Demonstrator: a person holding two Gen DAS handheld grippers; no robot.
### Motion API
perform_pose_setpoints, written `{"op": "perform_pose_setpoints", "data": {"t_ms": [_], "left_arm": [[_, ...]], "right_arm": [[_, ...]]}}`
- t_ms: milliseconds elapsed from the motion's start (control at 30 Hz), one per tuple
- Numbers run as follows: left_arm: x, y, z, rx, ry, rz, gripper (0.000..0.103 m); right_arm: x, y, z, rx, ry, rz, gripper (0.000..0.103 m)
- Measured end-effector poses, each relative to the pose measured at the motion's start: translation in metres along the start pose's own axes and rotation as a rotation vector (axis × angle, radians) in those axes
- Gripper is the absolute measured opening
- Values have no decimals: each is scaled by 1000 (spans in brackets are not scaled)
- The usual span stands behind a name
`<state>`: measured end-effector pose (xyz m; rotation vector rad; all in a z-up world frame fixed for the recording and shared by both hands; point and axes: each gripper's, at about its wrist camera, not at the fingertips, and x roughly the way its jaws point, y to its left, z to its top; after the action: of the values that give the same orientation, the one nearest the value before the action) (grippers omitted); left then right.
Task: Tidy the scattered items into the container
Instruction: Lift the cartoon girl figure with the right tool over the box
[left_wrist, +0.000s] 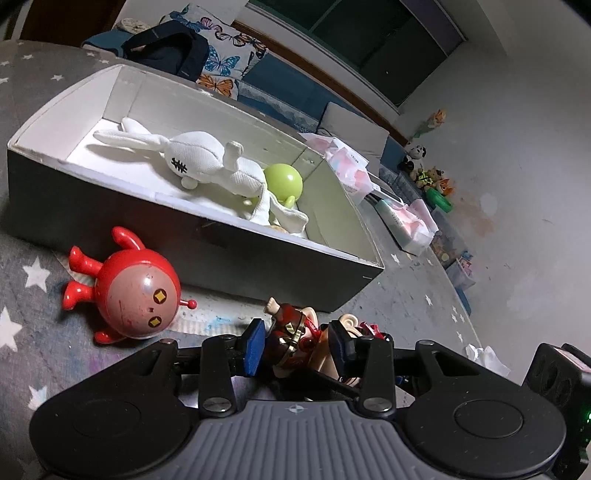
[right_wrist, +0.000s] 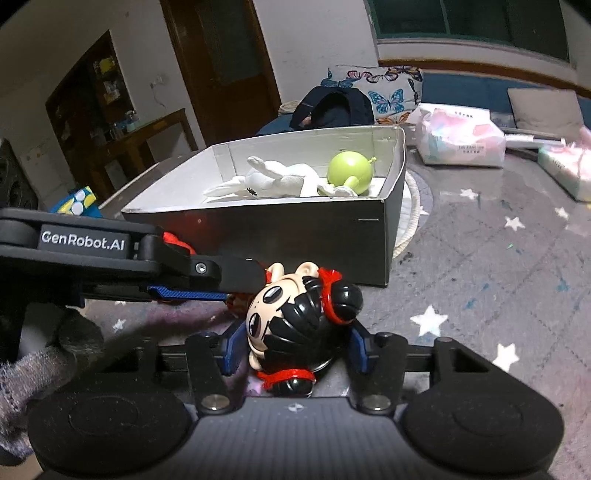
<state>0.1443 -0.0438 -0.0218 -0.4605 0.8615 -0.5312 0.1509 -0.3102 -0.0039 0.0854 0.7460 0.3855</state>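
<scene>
A doll with black hair buns and red ties (right_wrist: 295, 317) lies on the star rug in front of the box. My left gripper (left_wrist: 297, 345) has its blue pads on either side of the doll's red-clothed body (left_wrist: 295, 332). My right gripper (right_wrist: 293, 349) has its pads around the doll's head. The left gripper's finger (right_wrist: 207, 271) reaches in from the left in the right wrist view. The white-lined box (left_wrist: 44, 181) holds a white plush rabbit (left_wrist: 199, 158) and a green ball toy (left_wrist: 284, 181). A red round-headed figure (left_wrist: 129, 291) lies on the rug left of my left gripper.
Tissue packs (right_wrist: 461, 138) lie on the floor right of the box (right_wrist: 391, 229). A dark backpack (right_wrist: 332, 107) and butterfly cushion (right_wrist: 391, 92) sit behind it. Small toys (left_wrist: 432, 177) line the far wall. A blue-yellow item (right_wrist: 79, 201) lies left.
</scene>
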Motion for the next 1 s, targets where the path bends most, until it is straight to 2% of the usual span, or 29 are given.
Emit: {"op": "perform_pose_setpoints", "data": {"t_ms": [133,267,400,567,800,1000], "left_arm": [[-6,-1,-1,-28,4,-21,40],[-24,-12,4,-7,-38,-46,40],[-42,-22,22,12,-114,-56,40],[-45,-21,57,11,-181,-31,40],[-26,1,96,-38,-201,35,40],[-1,28,105,-102,-156,75,40]], "right_arm": [[-9,1,1,-1,-4,3,55],[-27,9,12,-53,-41,-1,55],[-36,13,40,-94,-87,21,55],[-21,15,81,-152,-117,57,55],[28,10,126,-187,-53,112,55],[69,8,132,-229,43,137,55]]}}
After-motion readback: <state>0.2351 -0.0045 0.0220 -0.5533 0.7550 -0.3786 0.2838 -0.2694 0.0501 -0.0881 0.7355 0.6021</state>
